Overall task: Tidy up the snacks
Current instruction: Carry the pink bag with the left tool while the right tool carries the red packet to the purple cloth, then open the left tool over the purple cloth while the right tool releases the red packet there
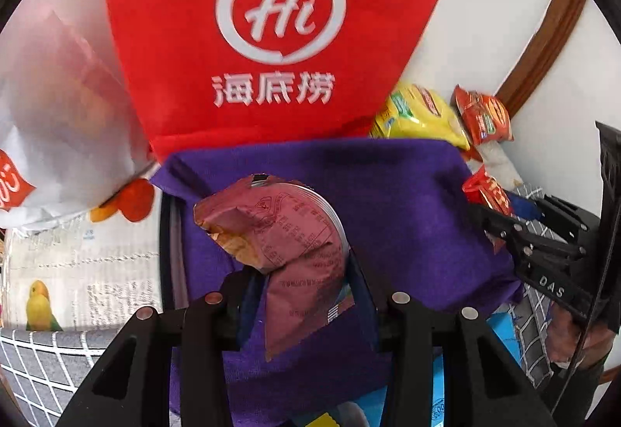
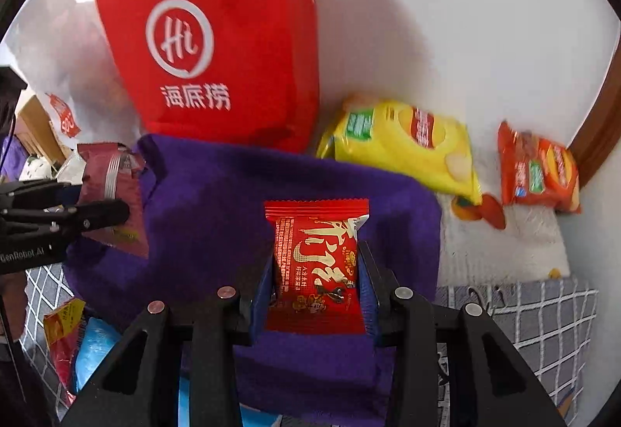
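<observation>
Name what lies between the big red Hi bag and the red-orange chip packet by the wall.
The yellow chip bag lies between the red bag and the red-orange packet; the right wrist view shows it best.

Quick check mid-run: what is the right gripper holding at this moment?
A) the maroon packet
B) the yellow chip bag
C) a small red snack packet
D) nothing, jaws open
C: in the right wrist view the right gripper is shut on the small red snack packet, above the purple bag; the yellow chip bag lies by the wall, and the maroon packet is in the left gripper.
</observation>
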The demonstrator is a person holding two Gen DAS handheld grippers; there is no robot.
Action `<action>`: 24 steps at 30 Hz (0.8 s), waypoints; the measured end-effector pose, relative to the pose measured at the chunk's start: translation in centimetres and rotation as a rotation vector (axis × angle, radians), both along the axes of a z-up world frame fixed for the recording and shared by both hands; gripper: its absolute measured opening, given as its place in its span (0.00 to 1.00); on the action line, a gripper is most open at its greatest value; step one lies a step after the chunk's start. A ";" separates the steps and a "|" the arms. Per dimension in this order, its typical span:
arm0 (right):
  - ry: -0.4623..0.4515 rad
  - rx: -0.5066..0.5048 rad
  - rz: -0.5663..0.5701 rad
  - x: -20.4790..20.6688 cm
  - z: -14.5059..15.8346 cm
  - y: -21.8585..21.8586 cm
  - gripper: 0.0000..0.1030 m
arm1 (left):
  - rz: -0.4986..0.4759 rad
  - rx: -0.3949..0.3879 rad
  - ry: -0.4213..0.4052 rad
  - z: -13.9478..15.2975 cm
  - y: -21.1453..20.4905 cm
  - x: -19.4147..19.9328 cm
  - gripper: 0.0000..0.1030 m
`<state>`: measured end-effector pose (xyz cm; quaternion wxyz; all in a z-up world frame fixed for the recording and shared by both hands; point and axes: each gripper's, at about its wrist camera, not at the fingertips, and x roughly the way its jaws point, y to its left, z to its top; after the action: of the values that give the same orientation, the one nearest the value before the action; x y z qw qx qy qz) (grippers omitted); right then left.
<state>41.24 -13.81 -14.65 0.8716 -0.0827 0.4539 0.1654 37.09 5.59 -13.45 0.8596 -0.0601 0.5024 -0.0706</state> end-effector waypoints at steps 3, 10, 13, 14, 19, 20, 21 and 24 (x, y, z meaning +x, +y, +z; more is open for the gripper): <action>0.005 -0.013 0.002 0.0 -0.4 0.1 0.38 | -0.007 -0.002 0.019 -0.6 -0.2 0.1 0.40; 0.021 -0.043 0.013 -0.1 -1.3 0.6 0.39 | -0.005 0.015 0.028 -0.9 -0.7 0.3 0.40; 0.023 -0.061 0.016 -0.1 -1.5 0.9 0.39 | -0.003 0.006 0.033 -0.9 -0.4 0.2 0.40; 0.025 -0.063 0.018 -0.1 -1.6 1.0 0.39 | -0.001 0.003 0.037 -0.9 -0.3 0.2 0.40; 0.022 -0.072 0.027 -0.1 -1.6 1.2 0.39 | -0.004 -0.003 0.045 -1.0 -0.2 0.3 0.40; 0.019 -0.074 0.028 -0.2 -1.6 1.2 0.39 | -0.006 -0.001 0.047 -1.0 -0.2 0.3 0.40; 0.017 -0.075 0.028 -0.2 -1.6 1.2 0.39 | -0.005 0.002 0.048 -1.0 -0.2 0.2 0.40; 0.012 -0.074 0.028 -0.3 -1.4 1.4 0.41 | -0.005 0.006 0.049 -0.9 -0.2 0.2 0.40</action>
<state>40.91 -12.42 -16.08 0.8628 -0.1203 0.4638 0.1612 37.30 5.37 -14.34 0.8470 -0.0582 0.5237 -0.0699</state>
